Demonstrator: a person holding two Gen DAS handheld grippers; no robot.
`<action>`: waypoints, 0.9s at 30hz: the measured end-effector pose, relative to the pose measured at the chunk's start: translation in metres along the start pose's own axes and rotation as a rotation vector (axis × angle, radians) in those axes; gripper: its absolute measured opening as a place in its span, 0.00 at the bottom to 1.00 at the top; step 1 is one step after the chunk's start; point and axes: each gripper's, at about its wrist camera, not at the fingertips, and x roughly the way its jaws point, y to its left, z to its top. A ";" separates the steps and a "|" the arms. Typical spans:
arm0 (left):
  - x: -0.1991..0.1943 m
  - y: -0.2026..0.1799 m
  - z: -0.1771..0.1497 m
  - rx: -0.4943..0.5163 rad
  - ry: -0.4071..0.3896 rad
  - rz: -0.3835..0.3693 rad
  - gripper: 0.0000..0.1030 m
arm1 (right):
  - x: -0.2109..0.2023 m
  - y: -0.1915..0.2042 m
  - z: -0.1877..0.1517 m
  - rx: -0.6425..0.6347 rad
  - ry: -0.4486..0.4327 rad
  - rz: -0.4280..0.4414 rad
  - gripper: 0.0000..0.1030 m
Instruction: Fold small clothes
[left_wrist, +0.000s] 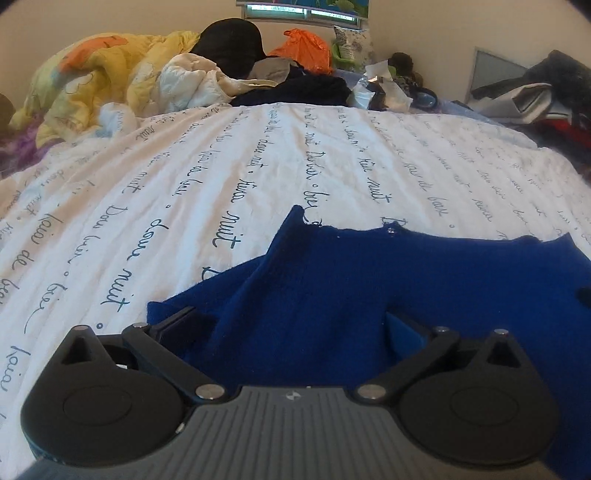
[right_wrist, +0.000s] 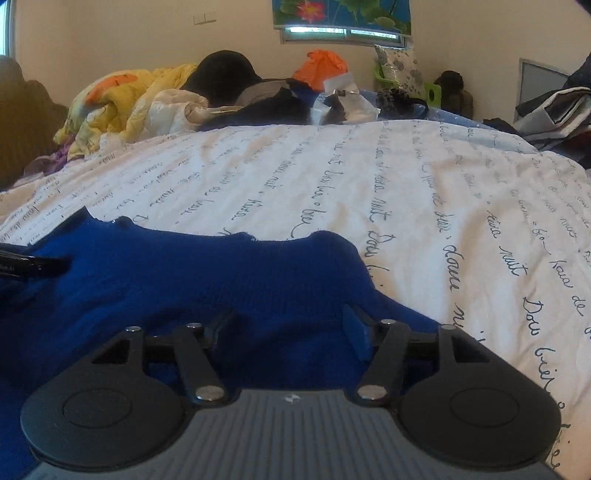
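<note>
The blue garment (left_wrist: 351, 280) lies spread on the bed's white sheet with script lettering (left_wrist: 221, 166), its far edge ragged with a small snap, and beyond that edge the sheet is bare up to the heap of a yellow quilt (left_wrist: 96, 70), dark clothes and an orange bag (left_wrist: 306, 48) along the wall under the window. The left hand-held gripper (left_wrist: 291, 325) has its jaws spread wide over the cloth, gripping nothing, and the right hand-held gripper (right_wrist: 288, 325) is likewise parted above the garment without pinching it. The left view shows the garment's folded left corner and bare sheet beside it, while the right view shows its right edge with bare sheet beyond and the tip of the other gripper at far left.
</note>
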 end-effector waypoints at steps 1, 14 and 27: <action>0.000 -0.002 0.001 0.007 0.000 0.010 1.00 | 0.001 0.003 0.002 -0.023 0.008 -0.009 0.61; -0.068 -0.035 -0.059 0.176 -0.058 -0.043 1.00 | -0.043 0.056 -0.031 -0.151 0.076 0.072 0.80; -0.067 -0.027 -0.058 0.123 -0.042 -0.058 1.00 | -0.072 0.047 -0.059 -0.144 0.084 0.084 0.83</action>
